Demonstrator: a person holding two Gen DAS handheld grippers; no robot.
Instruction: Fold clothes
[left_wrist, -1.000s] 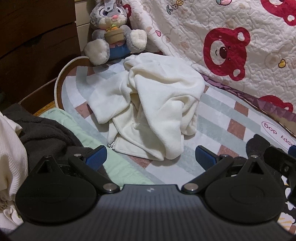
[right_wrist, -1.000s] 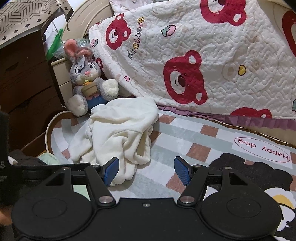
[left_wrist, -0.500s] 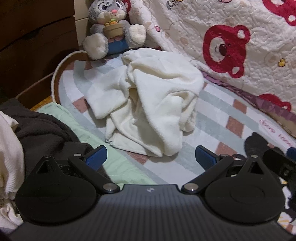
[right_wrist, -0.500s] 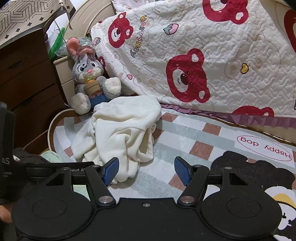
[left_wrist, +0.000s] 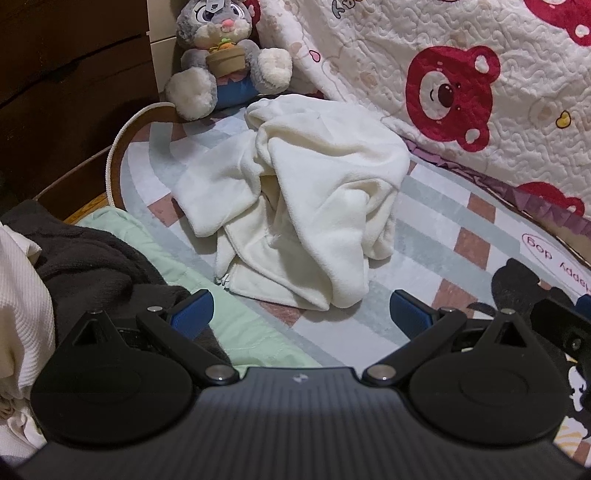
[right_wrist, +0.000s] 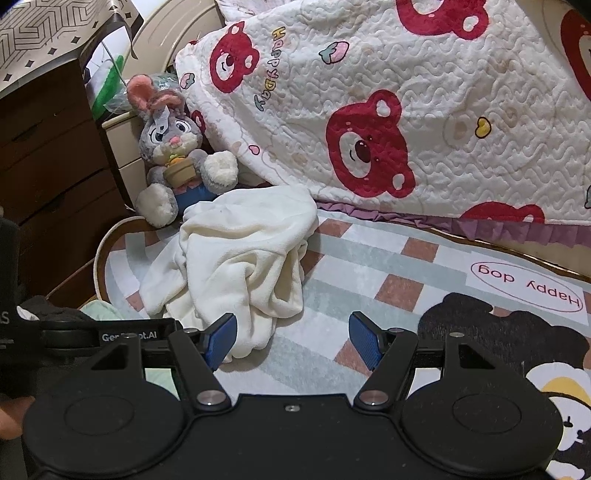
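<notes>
Cream garment (left_wrist: 295, 199) heaped, unfolded, on checked rug (right_wrist: 369, 266) beside plush rabbit (right_wrist: 173, 155). Left tongs (left_wrist: 301, 314) and right tongs (right_wrist: 291, 332) spread wide, empty, just short of near hem, likely aligned to take it. Dark clothes (left_wrist: 85, 258) piled left.

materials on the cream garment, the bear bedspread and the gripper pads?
Cream garment: looks like fleece or plush knit, matte, fuzzy nap, soft rounded folds.
Bear bedspread: quilted fabric, likely cotton or polyester, with wavy stitch lines puckering a printed surface.
Left gripper and right gripper pads: blue, probably rubber or textured plastic, fine ribbed grain; the arms look like matte black plastic.
</notes>
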